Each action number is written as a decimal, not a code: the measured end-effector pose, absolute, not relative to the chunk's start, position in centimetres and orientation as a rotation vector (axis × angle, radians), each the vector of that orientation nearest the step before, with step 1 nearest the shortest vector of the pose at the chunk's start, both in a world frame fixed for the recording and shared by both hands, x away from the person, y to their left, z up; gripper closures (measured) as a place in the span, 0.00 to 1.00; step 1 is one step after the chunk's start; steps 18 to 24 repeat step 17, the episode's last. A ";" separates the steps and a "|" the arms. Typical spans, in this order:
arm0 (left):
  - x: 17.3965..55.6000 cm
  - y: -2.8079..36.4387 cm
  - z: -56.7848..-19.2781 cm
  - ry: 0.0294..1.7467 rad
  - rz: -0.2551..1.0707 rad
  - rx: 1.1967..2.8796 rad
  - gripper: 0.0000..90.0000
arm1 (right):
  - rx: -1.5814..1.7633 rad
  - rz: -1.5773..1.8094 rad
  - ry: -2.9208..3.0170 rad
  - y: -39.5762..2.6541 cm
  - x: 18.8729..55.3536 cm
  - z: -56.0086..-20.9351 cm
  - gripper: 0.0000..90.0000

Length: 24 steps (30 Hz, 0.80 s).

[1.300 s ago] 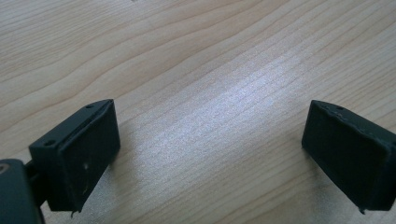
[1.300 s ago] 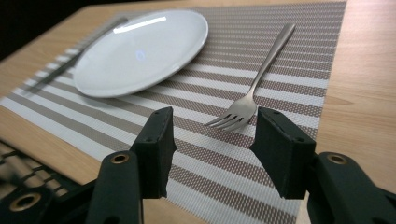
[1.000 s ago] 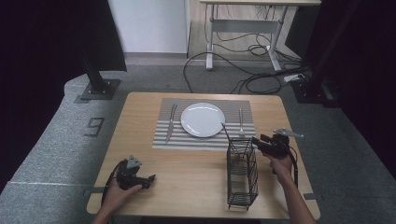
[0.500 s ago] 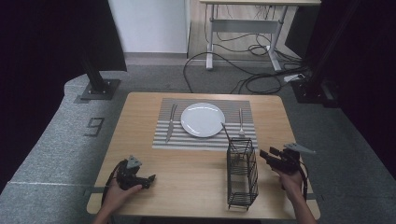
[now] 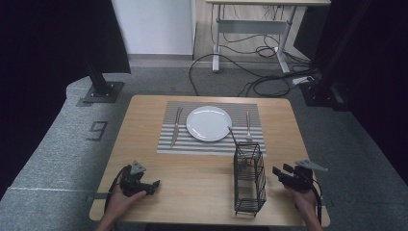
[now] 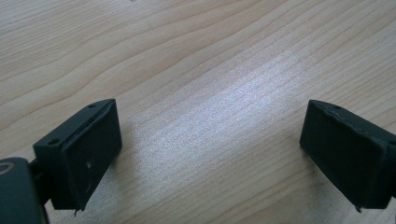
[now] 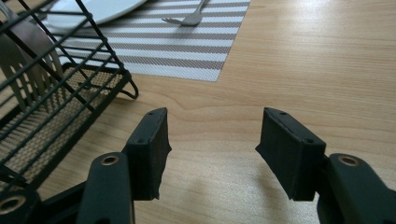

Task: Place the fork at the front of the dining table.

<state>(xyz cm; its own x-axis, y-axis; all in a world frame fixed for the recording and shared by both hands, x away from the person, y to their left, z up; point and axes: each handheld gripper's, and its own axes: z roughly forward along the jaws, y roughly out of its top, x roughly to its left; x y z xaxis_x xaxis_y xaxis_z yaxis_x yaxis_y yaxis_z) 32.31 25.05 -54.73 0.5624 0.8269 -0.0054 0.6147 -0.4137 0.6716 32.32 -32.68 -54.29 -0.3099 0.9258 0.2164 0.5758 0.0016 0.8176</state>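
Observation:
A black wire basket (image 5: 249,178) (image 7: 56,93) stands on the wooden table, right of centre near the front. A metal utensil (image 5: 233,135) (image 7: 23,51) leans inside it. Behind it lies a striped placemat (image 5: 211,144) (image 7: 154,51) with a white plate (image 5: 209,123) (image 7: 93,9), a knife (image 5: 176,126) at the plate's left and a fork (image 5: 248,126) (image 7: 189,19) at its right. My right gripper (image 5: 279,171) (image 7: 212,135) sits low, just right of the basket, open with bare wood between its jaws. My left gripper (image 5: 153,185) (image 6: 210,140) rests at the front left, open and empty.
The table's front edge (image 5: 202,222) runs just under both hands. Bare wood (image 5: 197,178) lies between the left gripper and the basket. On the floor beyond the table are a desk frame (image 5: 250,29), loose cables (image 5: 260,82) and a black stand base (image 5: 101,91).
My right gripper has moved from beside the basket's far end toward the table's front edge and lower. The left gripper has stayed put.

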 end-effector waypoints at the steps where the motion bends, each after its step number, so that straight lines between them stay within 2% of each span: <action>1: 32.3 25.1 -54.7 1.149 0.437 2.167 0.06 | 1.545 1.222 1.903 -32.6 32.3 -54.4 0.46; 24: 32.3 25.0 -54.7 1.149 0.437 2.167 0.06 | 1.514 1.103 1.977 -32.0 33.0 -55.3 0.43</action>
